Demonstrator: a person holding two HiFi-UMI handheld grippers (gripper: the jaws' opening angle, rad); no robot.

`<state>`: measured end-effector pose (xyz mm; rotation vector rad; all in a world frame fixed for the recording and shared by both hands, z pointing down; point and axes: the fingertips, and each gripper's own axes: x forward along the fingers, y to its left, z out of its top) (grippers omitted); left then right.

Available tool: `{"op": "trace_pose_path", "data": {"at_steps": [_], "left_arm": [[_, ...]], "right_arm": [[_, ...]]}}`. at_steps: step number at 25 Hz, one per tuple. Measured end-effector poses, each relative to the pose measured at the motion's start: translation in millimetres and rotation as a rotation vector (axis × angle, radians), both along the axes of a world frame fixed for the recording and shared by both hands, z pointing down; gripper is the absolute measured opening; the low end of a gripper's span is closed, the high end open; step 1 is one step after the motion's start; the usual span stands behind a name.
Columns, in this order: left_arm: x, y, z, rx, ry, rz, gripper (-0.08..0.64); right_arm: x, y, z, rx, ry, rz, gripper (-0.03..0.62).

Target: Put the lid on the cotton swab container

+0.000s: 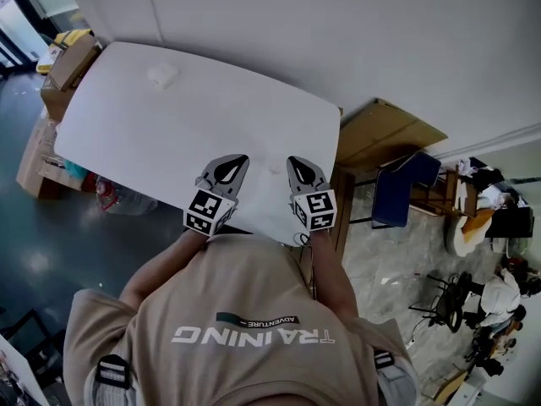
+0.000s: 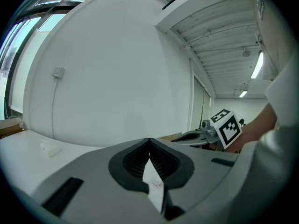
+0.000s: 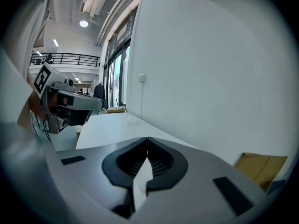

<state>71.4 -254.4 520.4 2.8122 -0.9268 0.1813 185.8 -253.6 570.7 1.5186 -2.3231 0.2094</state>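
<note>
Room is pretty plain: a big white table (image 1: 169, 117) pushed up against a bare white wall (image 1: 338, 24). There are cardboard boxes (image 1: 72, 57) stacked at the table's left end, and a flat sheet of cardboard (image 1: 389, 129) leaning just off its right edge. Next to that sits a blue chair (image 1: 406, 184). The floor on the left is dark and glossy (image 1: 34, 227), while on the right it's pale and speckled (image 1: 380, 294).

There's a small box on the wall with a cable running down from it (image 2: 58, 72). Tall windows (image 3: 117, 78) sit past the table's far end, with a railing (image 3: 65, 58) up high. The slatted ceiling (image 2: 219, 36) has a tube light (image 2: 257, 65) and a round one (image 3: 83, 23), both lit.
</note>
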Motion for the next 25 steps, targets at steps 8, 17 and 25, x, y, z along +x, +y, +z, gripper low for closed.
{"op": "trace_pose_path", "data": {"at_steps": [8, 17, 25], "left_arm": [[-10, -2, 8, -0.002, -0.009, -0.003, 0.012], [-25, -10, 5, -0.009, -0.008, -0.043, 0.012], [-32, -15, 3, 0.001, -0.007, -0.053, 0.012]], "right_arm": [[-5, -12, 33, -0.089, 0.017, -0.011, 0.017], [-1, -28, 71, -0.175, 0.057, -0.033, 0.017], [-3, -33, 87, -0.227, 0.059, -0.044, 0.017]]}}
